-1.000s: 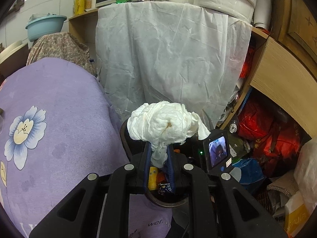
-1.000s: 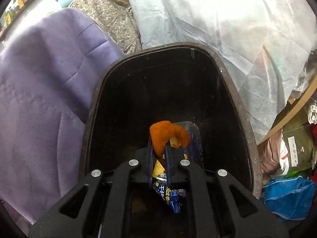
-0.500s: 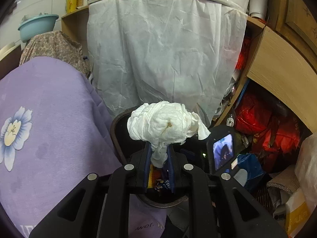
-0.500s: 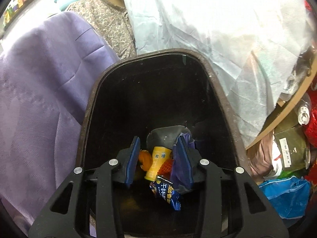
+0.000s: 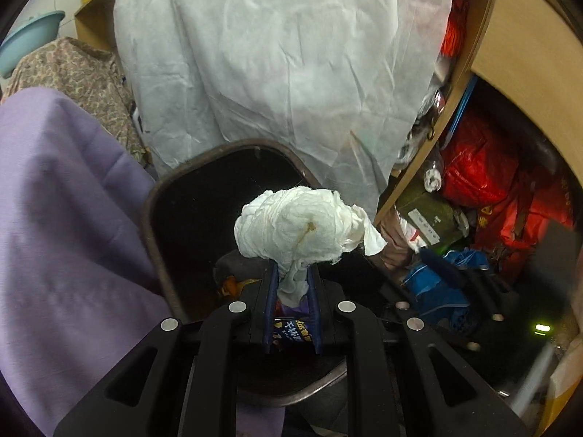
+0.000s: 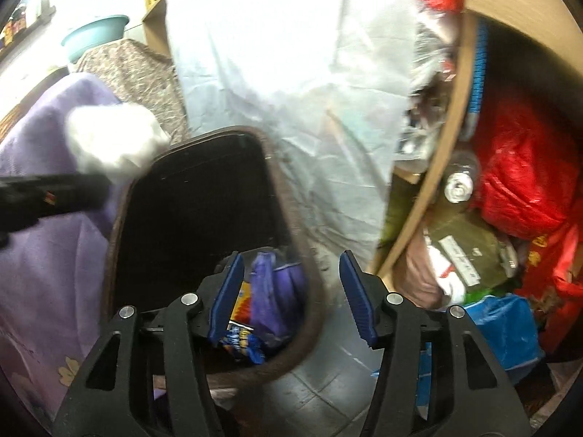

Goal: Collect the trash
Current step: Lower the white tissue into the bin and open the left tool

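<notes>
My left gripper (image 5: pixel 291 284) is shut on a crumpled white tissue (image 5: pixel 302 225) and holds it over the open dark trash bin (image 5: pixel 156 211). Trash lies in the bin's bottom, including a blue snack wrapper (image 5: pixel 291 329) and an orange piece (image 5: pixel 229 284). In the right wrist view my right gripper (image 6: pixel 291 291) is open and empty, above the bin's right rim (image 6: pixel 309 273). A purple wrapper (image 6: pixel 273 291) and the blue snack wrapper (image 6: pixel 242 338) show in the bin. The tissue (image 6: pixel 113 142) and the left gripper show blurred at the left.
A purple cloth (image 5: pixel 62 218) covers furniture left of the bin. A white sheet (image 5: pixel 284 65) hangs behind it. A wooden shelf (image 5: pixel 528 47) at the right holds red bags (image 5: pixel 481 171), a blue bag (image 5: pixel 437 284) and clutter. A teal basin (image 5: pixel 25 43) sits far left.
My right gripper opened, dropped the orange piece into the bin and moved off to the right. My left gripper carried the tissue forward over the bin.
</notes>
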`<state>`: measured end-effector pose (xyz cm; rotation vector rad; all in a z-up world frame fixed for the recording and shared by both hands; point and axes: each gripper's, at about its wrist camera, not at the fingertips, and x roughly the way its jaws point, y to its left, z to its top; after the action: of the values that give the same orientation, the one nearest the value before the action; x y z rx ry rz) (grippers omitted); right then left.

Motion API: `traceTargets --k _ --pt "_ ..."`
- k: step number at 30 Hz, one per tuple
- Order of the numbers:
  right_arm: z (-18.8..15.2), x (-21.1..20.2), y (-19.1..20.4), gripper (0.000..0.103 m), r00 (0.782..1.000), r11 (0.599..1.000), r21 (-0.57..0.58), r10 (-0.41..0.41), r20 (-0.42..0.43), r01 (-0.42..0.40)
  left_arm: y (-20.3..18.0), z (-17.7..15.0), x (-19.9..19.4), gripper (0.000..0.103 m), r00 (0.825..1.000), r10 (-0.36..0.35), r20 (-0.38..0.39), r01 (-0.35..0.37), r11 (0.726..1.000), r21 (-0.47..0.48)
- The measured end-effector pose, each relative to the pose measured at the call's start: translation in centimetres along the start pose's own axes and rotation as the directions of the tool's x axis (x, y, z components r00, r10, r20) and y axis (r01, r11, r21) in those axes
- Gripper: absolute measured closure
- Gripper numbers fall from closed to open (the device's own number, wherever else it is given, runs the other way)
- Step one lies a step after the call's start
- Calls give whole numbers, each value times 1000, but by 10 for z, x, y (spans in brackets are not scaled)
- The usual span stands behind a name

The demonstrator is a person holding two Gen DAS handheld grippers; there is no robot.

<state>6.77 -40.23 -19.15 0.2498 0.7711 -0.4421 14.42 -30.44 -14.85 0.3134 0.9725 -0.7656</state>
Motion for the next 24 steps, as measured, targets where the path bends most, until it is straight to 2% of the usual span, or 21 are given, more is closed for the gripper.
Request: traceTargets --k 10,12,13,14,17,24 --pt "-9 -1 -17 44 997 997 17 -78 4 78 8 -16 50 87 994 28 -103 -32 999 -35" --pt "-11 -1 -18 44 996 996 11 -85 0 85 8 -18 53 82 994 36 -108 -40 999 -35" --pt "-11 -1 -19 44 996 996 14 -85 -1 85 9 -19 54 74 993 38 -110 -42 999 -32" --pt "-11 -1 -20 44 996 996 17 -85 -1 85 8 -20 55 61 993 44 -111 -47 999 -26" --pt "-11 -1 -21 44 996 996 20 -86 -1 86 8 -22 48 44 996 51 -76 -53 998 -26" --pt "-11 -3 -19 43 996 996 24 -90 1 90 7 -21 28 40 999 44 -26 -45 997 -59"
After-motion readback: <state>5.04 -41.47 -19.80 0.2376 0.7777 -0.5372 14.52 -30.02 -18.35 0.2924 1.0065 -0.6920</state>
